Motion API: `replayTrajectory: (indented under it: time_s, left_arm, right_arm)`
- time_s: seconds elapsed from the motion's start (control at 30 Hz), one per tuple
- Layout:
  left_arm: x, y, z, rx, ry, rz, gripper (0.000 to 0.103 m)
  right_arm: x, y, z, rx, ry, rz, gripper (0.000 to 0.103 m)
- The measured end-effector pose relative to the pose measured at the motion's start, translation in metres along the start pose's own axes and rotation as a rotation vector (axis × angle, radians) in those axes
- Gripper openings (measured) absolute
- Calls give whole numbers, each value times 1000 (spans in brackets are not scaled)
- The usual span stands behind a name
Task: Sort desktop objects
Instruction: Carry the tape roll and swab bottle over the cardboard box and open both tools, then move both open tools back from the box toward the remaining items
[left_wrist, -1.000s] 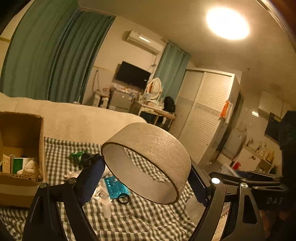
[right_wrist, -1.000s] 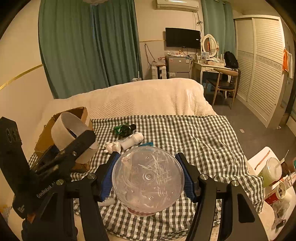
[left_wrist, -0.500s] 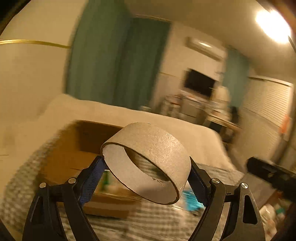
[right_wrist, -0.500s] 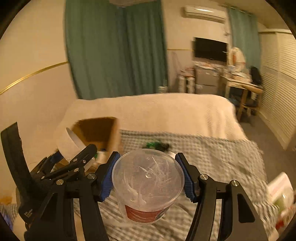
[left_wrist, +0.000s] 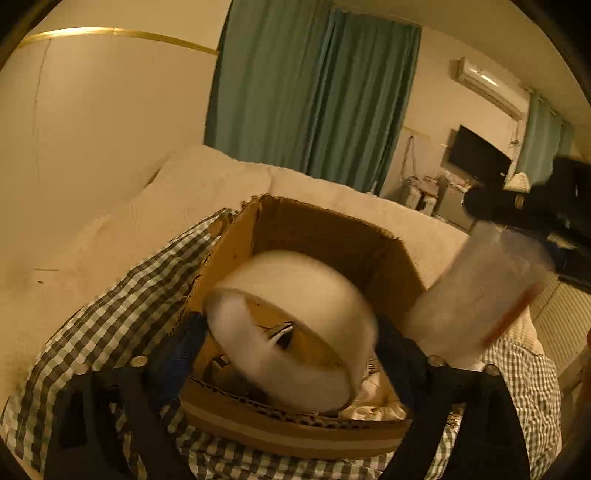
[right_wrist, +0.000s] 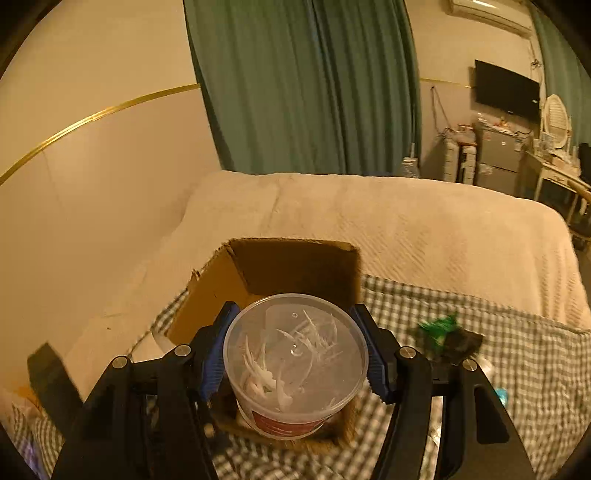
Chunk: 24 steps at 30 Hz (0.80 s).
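We let our left gripper (left_wrist: 290, 345) spread wide so the cardboard ring (left_wrist: 295, 332) drops into the cardboard box (left_wrist: 332, 236), our right gripper (right_wrist: 295, 356) pinches the plastic tub (right_wrist: 295, 363) above it, and the green wrapper (right_wrist: 439, 326) waits on the checked cloth (right_wrist: 517, 332).

One cardboard box (right_wrist: 295, 266), one cardboard ring (left_wrist: 295, 295), one clear plastic tub (right_wrist: 295, 354), two hand-held grippers.
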<state>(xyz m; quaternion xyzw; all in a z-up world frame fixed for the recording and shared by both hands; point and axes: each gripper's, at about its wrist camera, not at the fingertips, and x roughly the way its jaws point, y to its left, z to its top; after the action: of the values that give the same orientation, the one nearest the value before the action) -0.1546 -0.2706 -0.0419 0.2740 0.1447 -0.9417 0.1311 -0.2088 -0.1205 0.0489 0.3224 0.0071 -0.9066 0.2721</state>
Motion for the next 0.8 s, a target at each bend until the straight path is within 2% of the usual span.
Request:
replayTrajectory:
  time_s: [0.1, 0.3, 0.43, 0.5, 0.57, 0.63, 0.8]
  left_arm:
    - [1, -4, -1, -3, 5, 27, 101]
    - [-22, -31, 0, 92, -13, 39, 101]
    - [-57, -73, -3, 203, -48, -29, 103]
    - [-71, -98, -12, 265, -37, -72, 103]
    - [-80, -123, -29, 334, -16, -129, 103]
    - [-84, -146, -54, 404, 17, -135, 103]
    - [-93, -171, -141, 561, 142, -184, 103]
  right_arm:
    - [-7, -3, 1, -12, -71, -38, 77]
    - [-56, -32, -7, 13, -118, -55, 78]
    - [-104, -62, -29, 34, -126, -123, 78]
    - [-127, -79, -43, 64, -120, -171, 78]
    - [-144, -94, -53, 92, -116, -198, 78]
    - [-162, -106, -69, 119, -104, -232, 79]
    - [-183, -129, -123, 172, -73, -314, 79]
